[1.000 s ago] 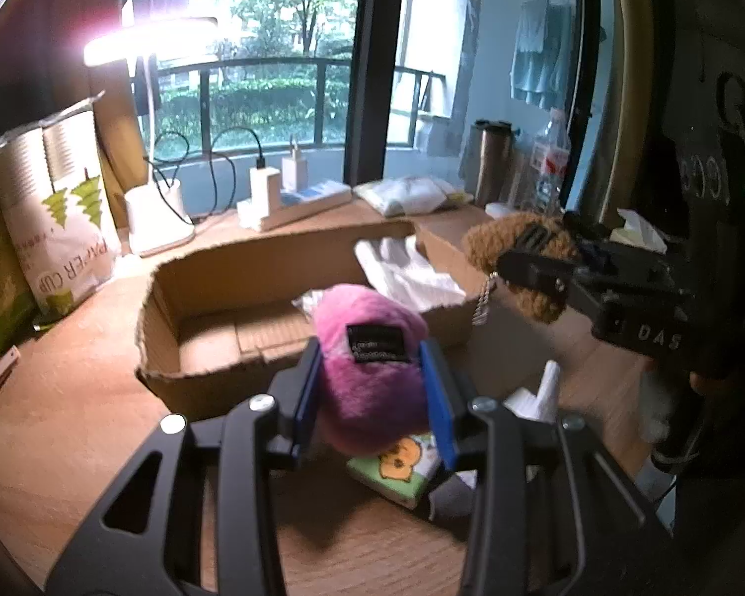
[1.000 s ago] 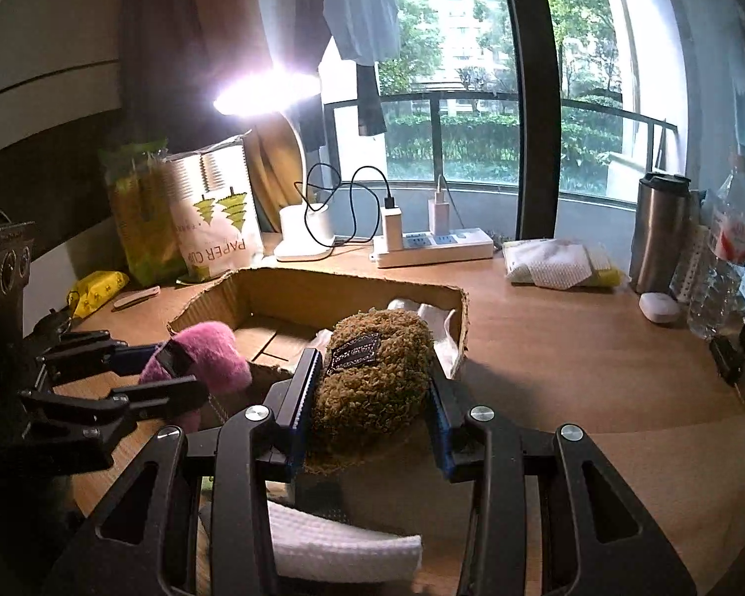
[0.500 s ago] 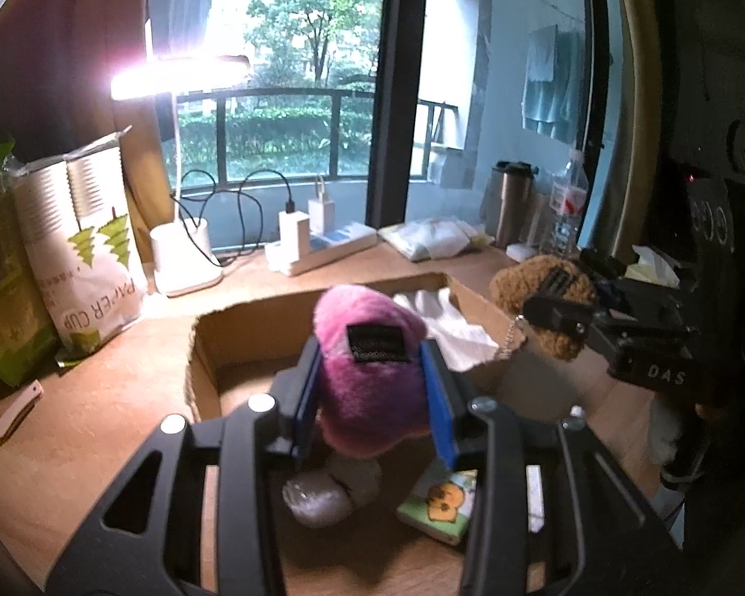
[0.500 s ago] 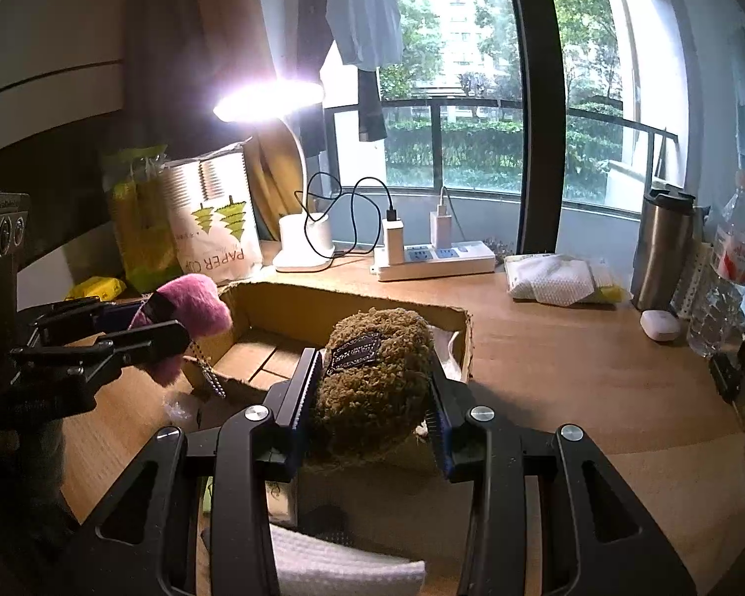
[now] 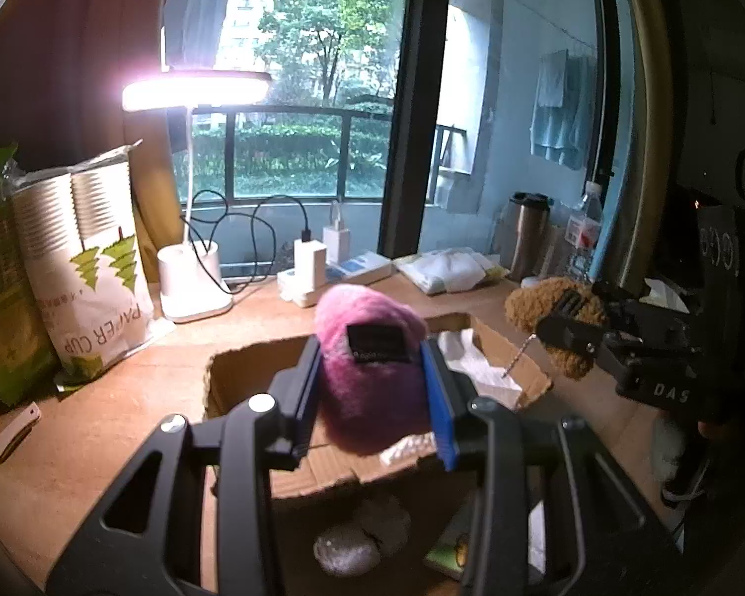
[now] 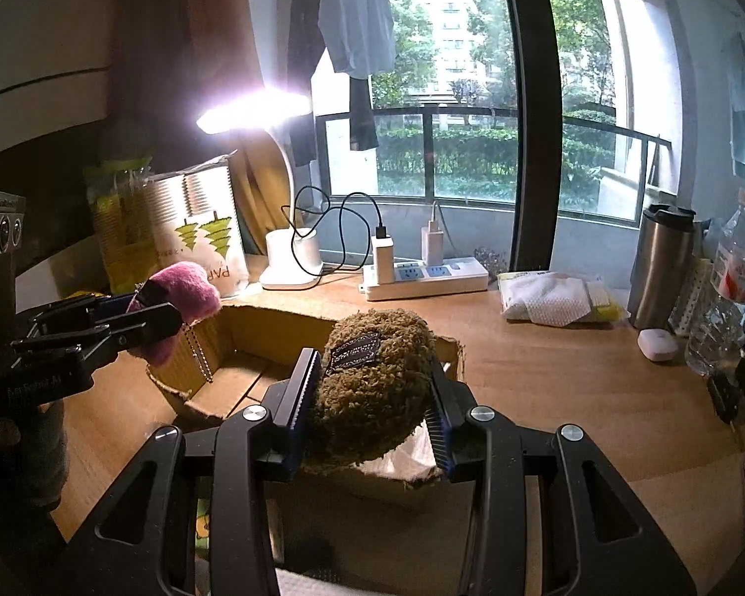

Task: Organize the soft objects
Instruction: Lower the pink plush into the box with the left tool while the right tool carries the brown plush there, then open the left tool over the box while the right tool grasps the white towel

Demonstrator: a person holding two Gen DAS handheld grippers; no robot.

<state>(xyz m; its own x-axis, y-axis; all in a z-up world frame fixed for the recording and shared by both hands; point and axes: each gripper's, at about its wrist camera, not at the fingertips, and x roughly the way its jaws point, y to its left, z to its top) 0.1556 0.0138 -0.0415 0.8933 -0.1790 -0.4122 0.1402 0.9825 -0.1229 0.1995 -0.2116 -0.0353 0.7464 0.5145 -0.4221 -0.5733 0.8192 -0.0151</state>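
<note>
Two grippers tilt slightly downward over the cardboard box (image 5: 253,372), left (image 5: 375,387) clenching pink plush (image 5: 372,372), right (image 6: 372,392) brown plush (image 6: 372,387).

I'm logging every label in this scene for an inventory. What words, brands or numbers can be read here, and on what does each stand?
"PAPER CUP": on the white bag with green trees, leaning at the desk's left.
"DAS": on the body of the right gripper, seen from the left wrist.
Too small or blurred: the dark tag on the pink plush toy, the patch on the brown plush toy, the water bottle's label.
</note>
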